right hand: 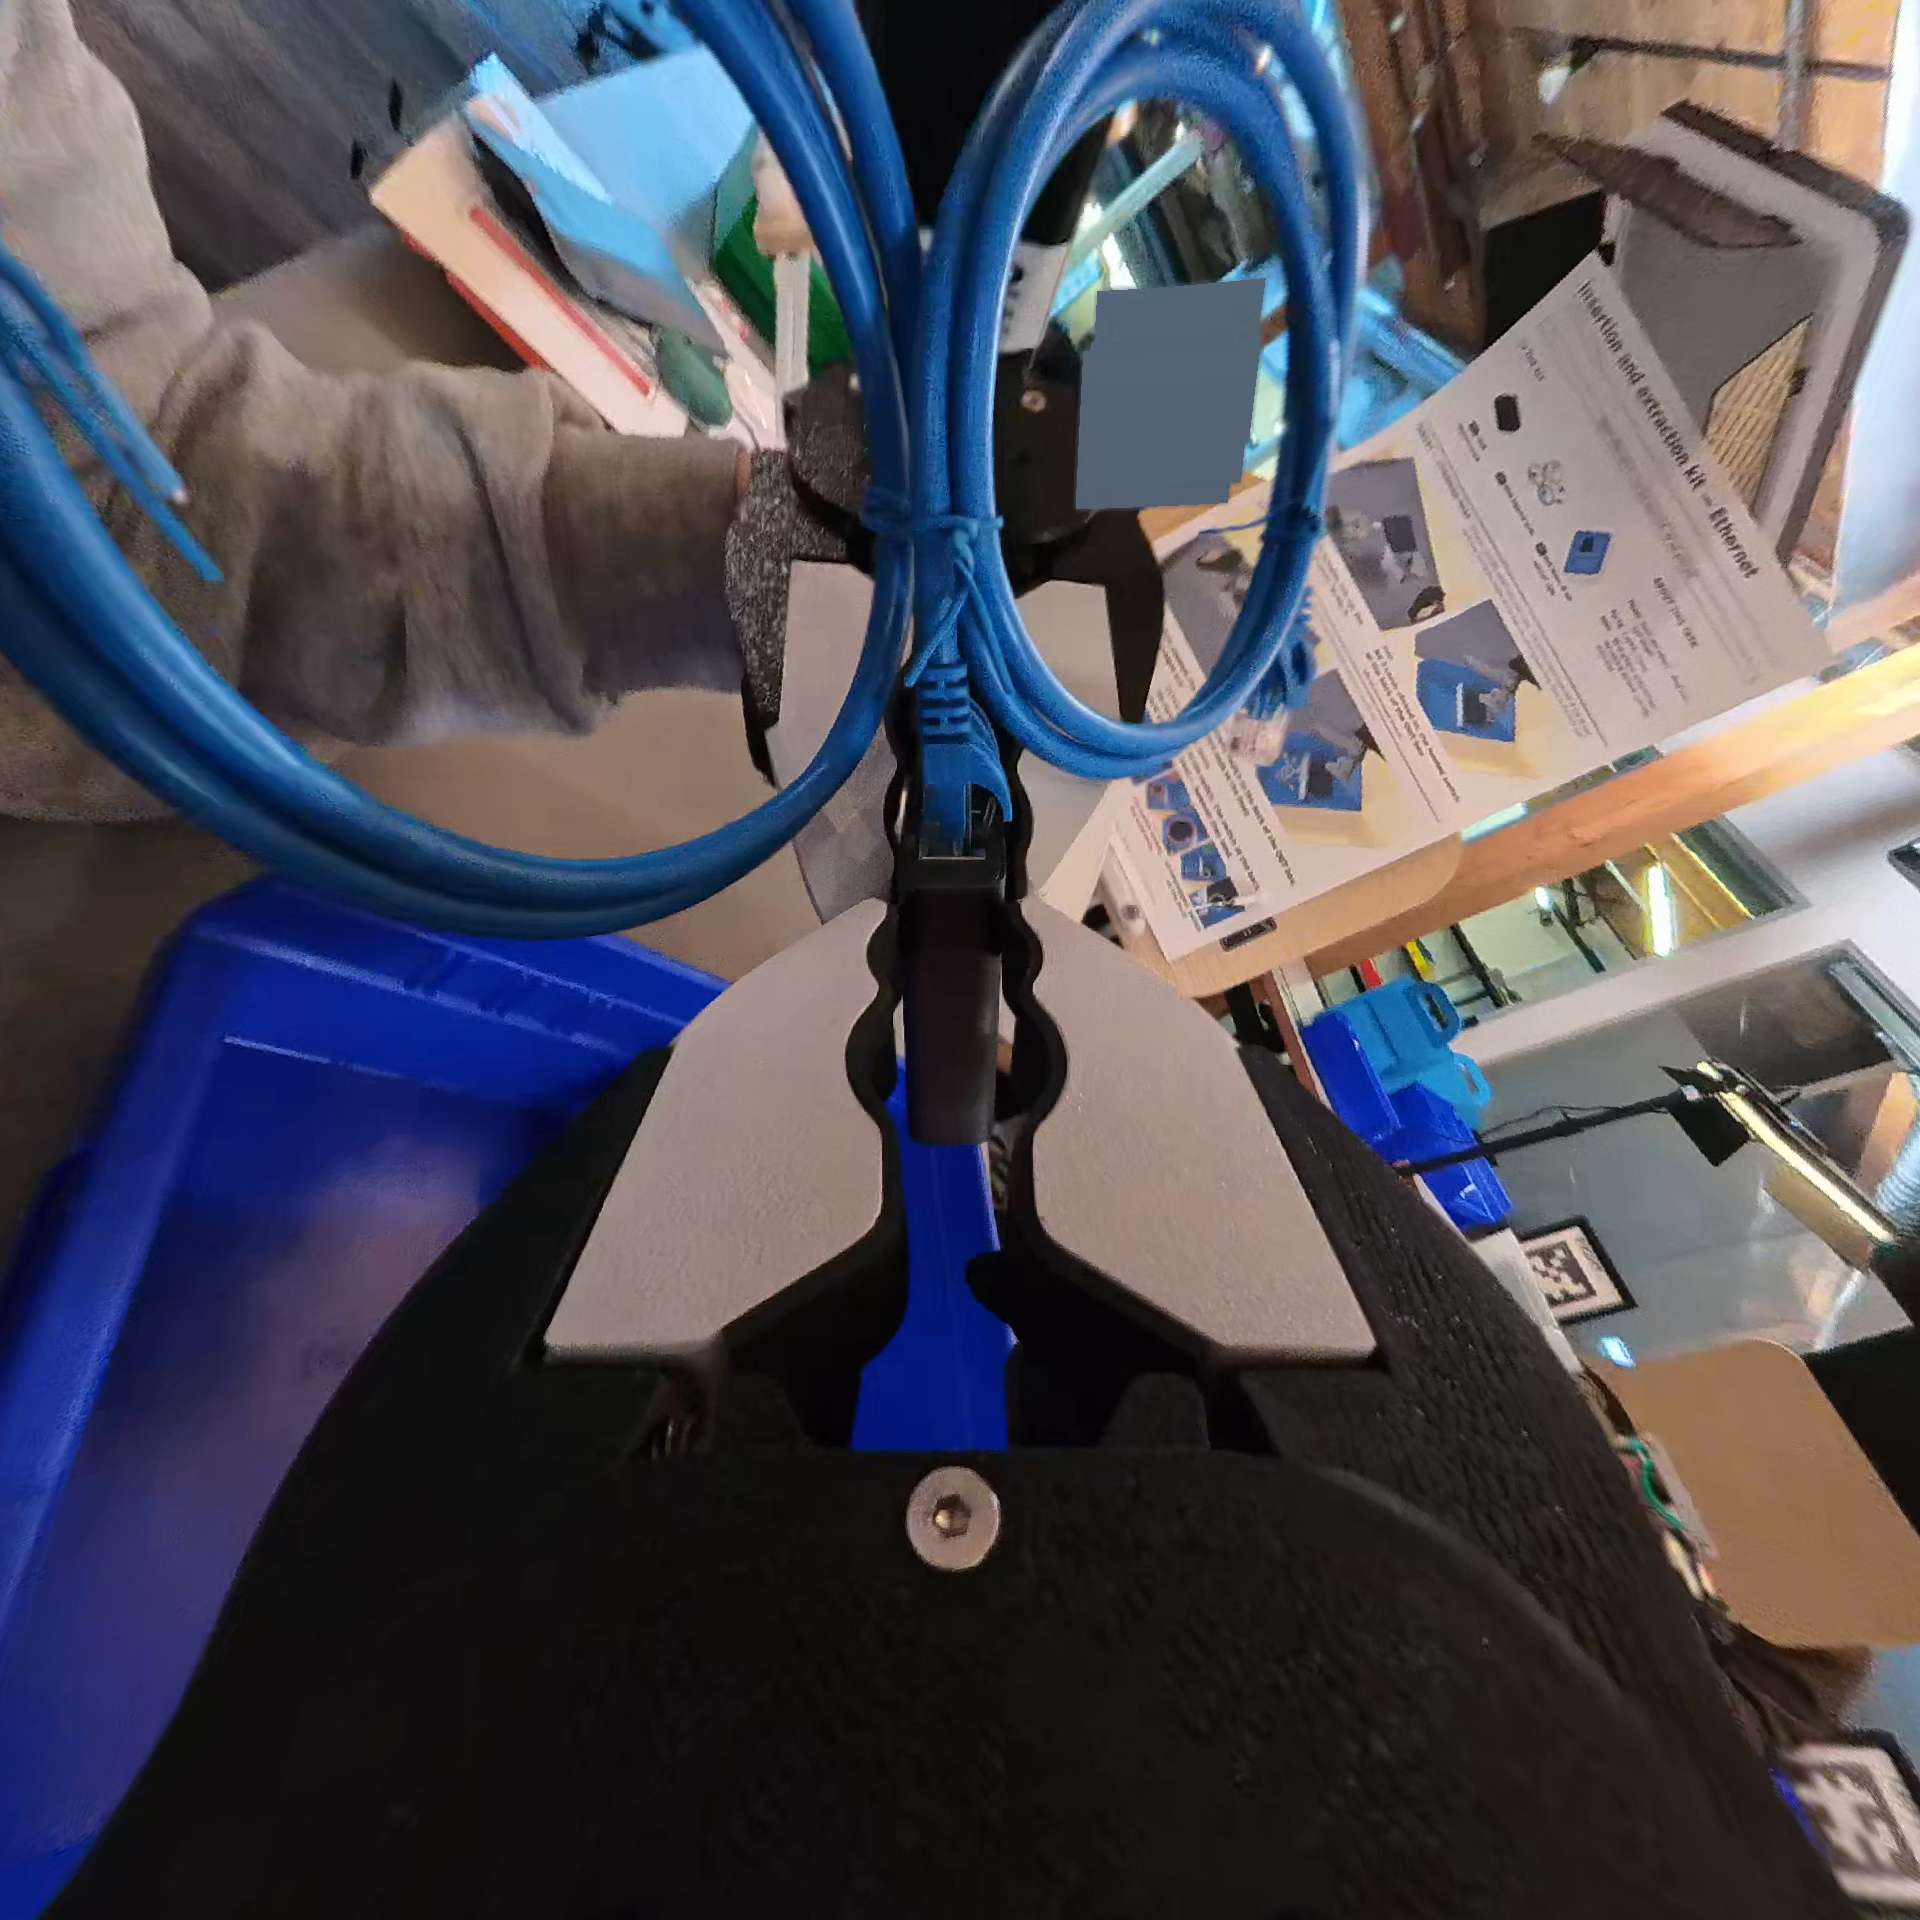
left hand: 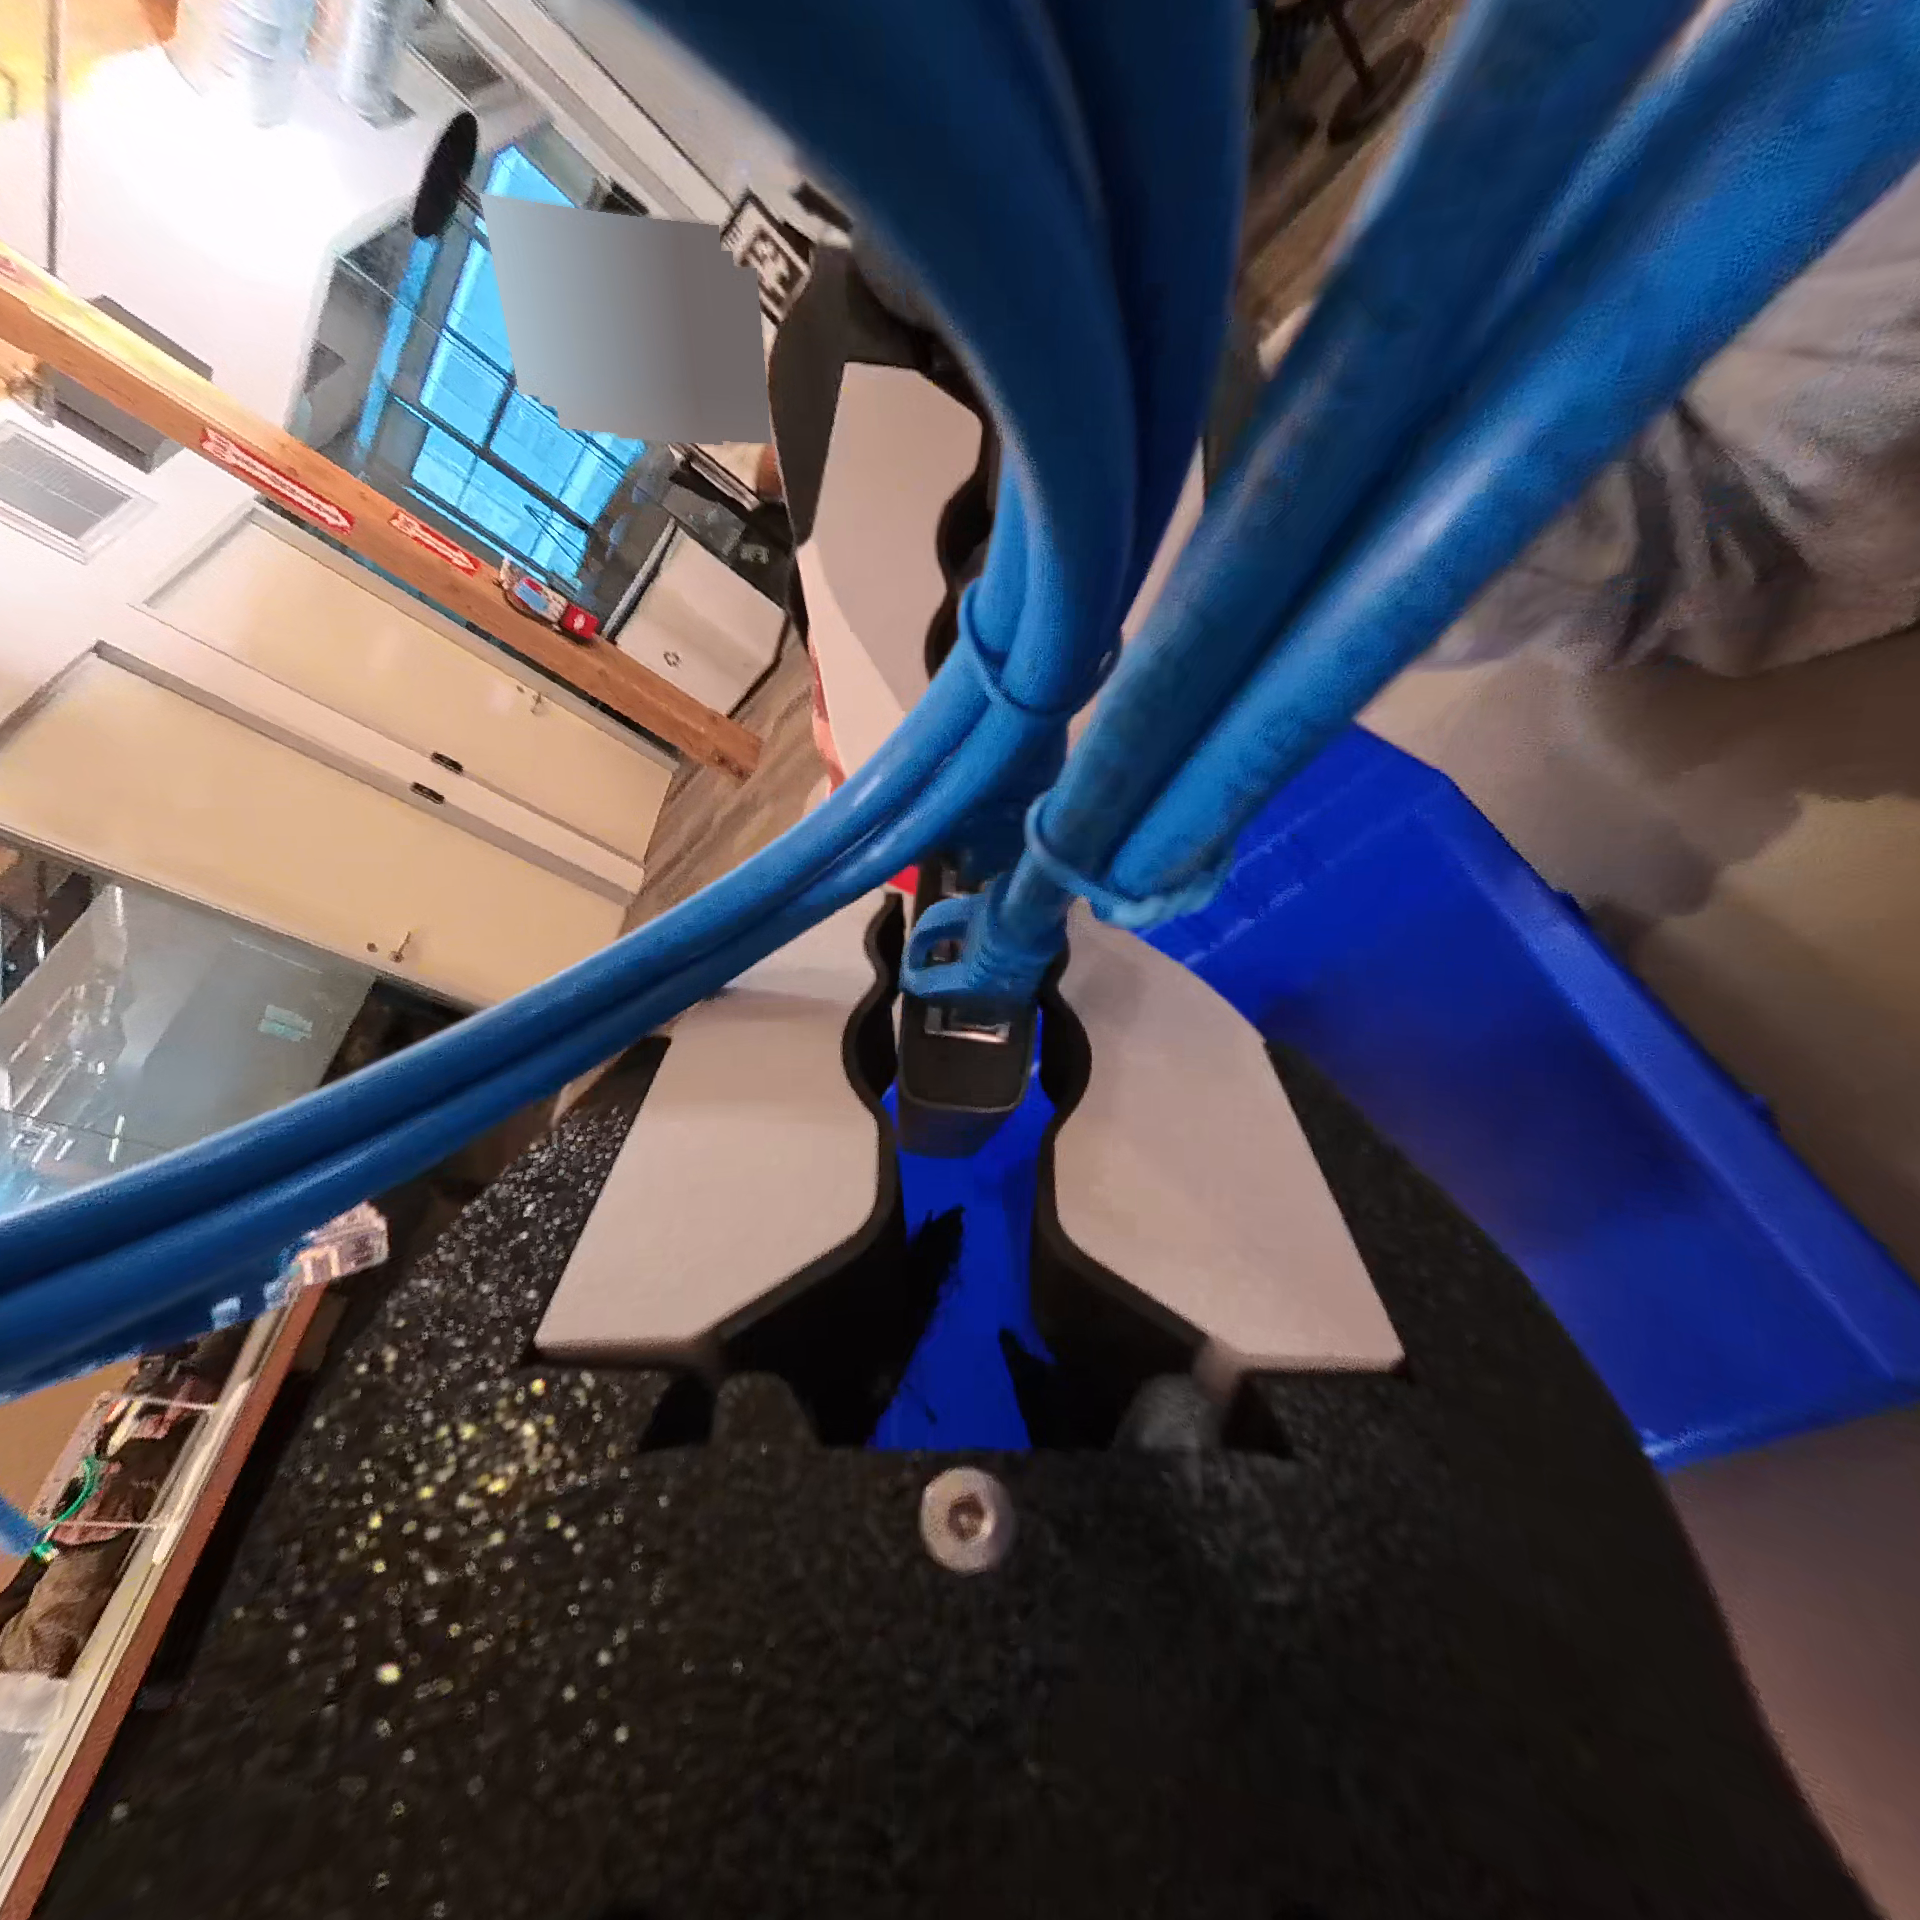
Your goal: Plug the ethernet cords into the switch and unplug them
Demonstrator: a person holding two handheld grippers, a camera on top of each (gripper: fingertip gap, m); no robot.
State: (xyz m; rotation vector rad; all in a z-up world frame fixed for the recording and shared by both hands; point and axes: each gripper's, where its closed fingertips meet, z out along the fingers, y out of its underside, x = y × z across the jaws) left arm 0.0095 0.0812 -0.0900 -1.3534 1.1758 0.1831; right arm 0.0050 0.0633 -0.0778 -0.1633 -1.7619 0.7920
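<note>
between right hand-held gripper (right hand: pixel 951 997) fingers: boxy black coupler (right hand: pixel 948 1023), smooth blue cable (right hand: pixel 940 665) plugged

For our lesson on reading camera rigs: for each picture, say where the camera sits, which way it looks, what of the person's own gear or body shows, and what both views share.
Left wrist view: sits behind the left tongs, looking forward along them at a black adapter they clamp; the far tongs show beyond.
Right wrist view: sits behind the right tongs, facing the opposite tongs and a grey sleeve.
Shared: the adapter, the blue cable plugged into it, and a blue bin.
</note>
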